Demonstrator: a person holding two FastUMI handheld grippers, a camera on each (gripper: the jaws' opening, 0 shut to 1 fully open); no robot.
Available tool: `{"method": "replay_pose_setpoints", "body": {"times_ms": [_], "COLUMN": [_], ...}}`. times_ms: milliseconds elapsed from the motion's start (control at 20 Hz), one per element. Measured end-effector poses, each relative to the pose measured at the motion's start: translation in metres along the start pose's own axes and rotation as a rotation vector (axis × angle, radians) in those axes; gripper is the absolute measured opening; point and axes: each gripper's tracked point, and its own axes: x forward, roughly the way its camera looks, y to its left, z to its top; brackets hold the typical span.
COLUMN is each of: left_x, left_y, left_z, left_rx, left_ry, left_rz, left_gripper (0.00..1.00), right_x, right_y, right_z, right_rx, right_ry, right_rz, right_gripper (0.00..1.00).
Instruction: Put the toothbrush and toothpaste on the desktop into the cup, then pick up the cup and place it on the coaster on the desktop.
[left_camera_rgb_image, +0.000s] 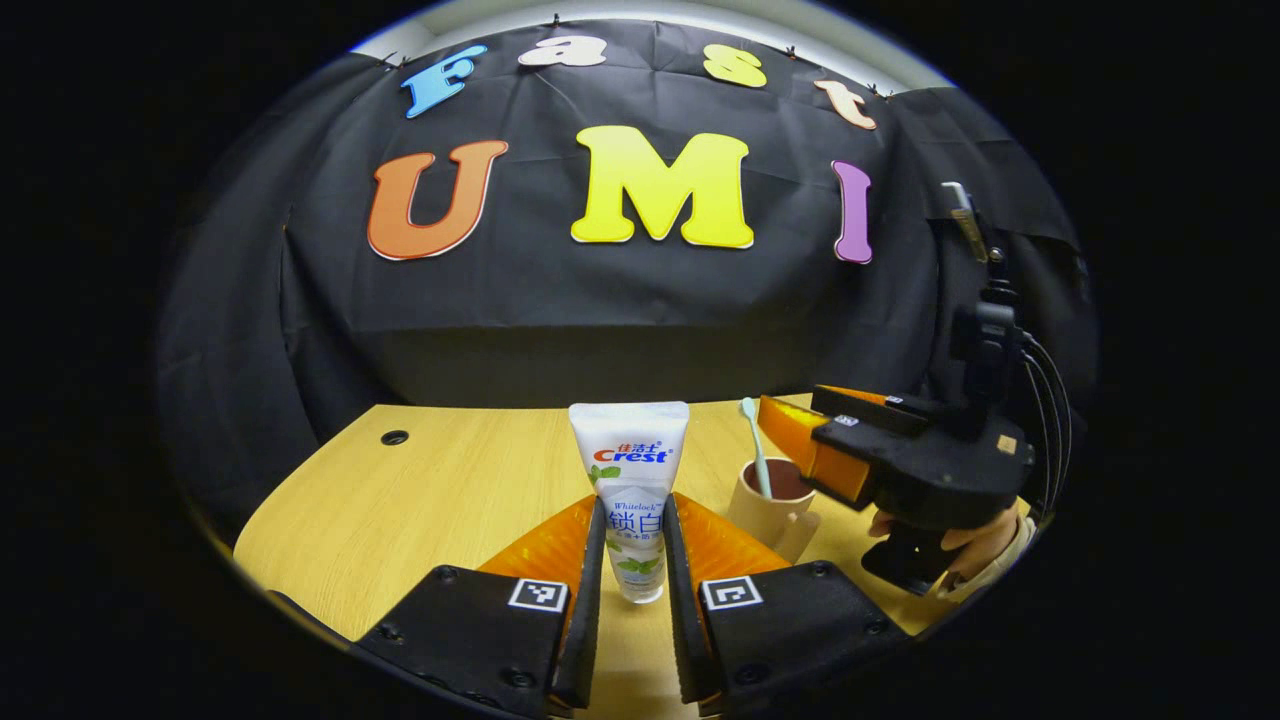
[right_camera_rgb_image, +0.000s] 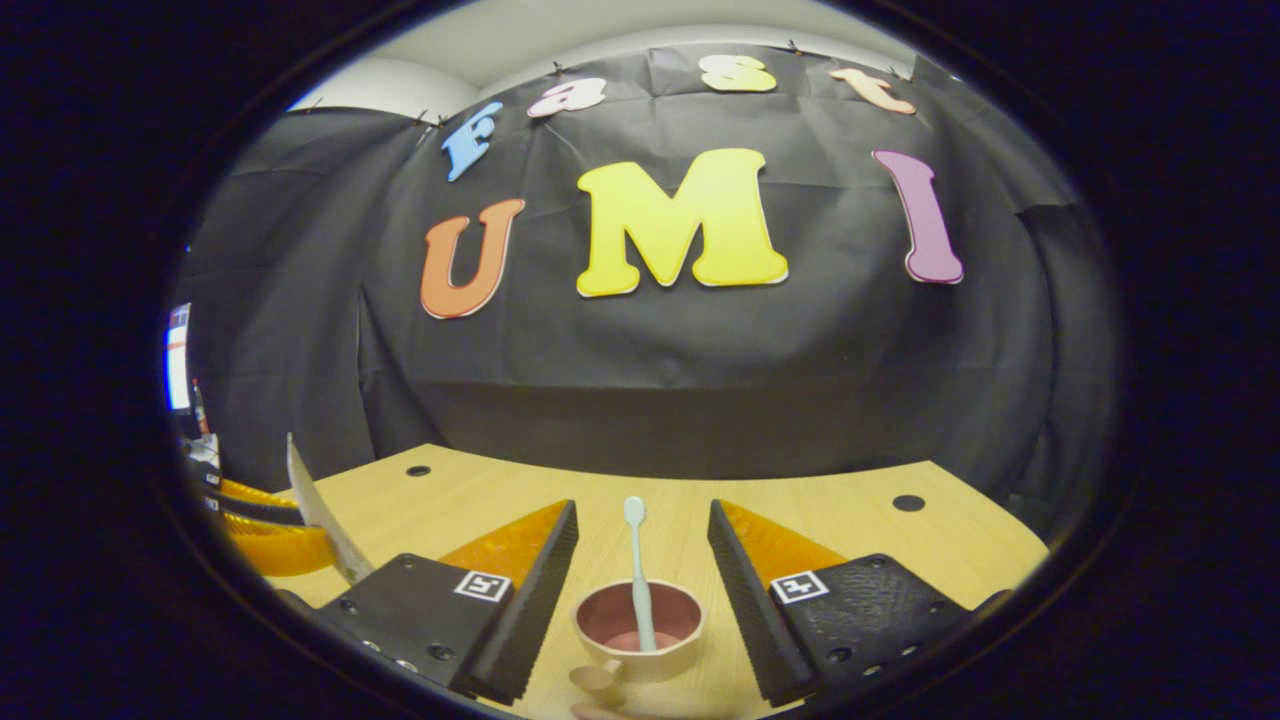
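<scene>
Crest-branded toothpaste (left_camera_rgb_image: 631, 495) upright between left gripper (left_camera_rgb_image: 632, 560) jaws, apparently clamped.

A cup (right_camera_rgb_image: 638, 630) stands on the wooden desktop (left_camera_rgb_image: 440, 490).

left gripper (left_camera_rgb_image: 634, 590): both fingers pressed on the toothpaste tube, one on each side
toothpaste tube (left_camera_rgb_image: 631, 480): upright, flat crimped end up, cap end down between the fingers, lifted off the desk
cup (left_camera_rgb_image: 772, 508): beige, dark red inside, on the desk right of the tube (handle faces the camera)
toothbrush (left_camera_rgb_image: 755, 455): standing in the cup, head up
right gripper (left_camera_rgb_image: 800, 445): just right of the cup, a hand (left_camera_rgb_image: 985, 545) holding it
desk (left_camera_rgb_image: 420, 500): light wood, round hole far left
</scene>
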Motion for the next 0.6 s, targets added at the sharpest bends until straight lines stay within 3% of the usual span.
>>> {"method": "replay_pose_setpoints", "body": {"times_ms": [50,100,350,600], "left_x": [0.005,0.012,0.043,0.078], "left_y": [-0.006,-0.012,-0.039,-0.069], "left_z": [0.004,0.009,0.037,0.050], "left_rx": [-0.004,0.003,0.029,0.053], "left_ry": [-0.002,-0.006,-0.049,-0.063], "left_rz": [-0.014,-0.028,-0.058,-0.080], "left_gripper": [0.35,0.34,0.34,0.35], "right_x": [-0.007,-0.017,-0.058,-0.097], "right_y": [-0.001,0.000,-0.034,-0.077], "right_z": [0.002,0.004,0.003,-0.028], "right_rx": [-0.013,-0.031,-0.093,-0.036], "right_ry": [-0.011,-0.021,-0.065,-0.017], "right_rz": [0.005,0.016,-0.031,-0.085], "right_gripper": [0.82,0.97,0.98,0.96]}}
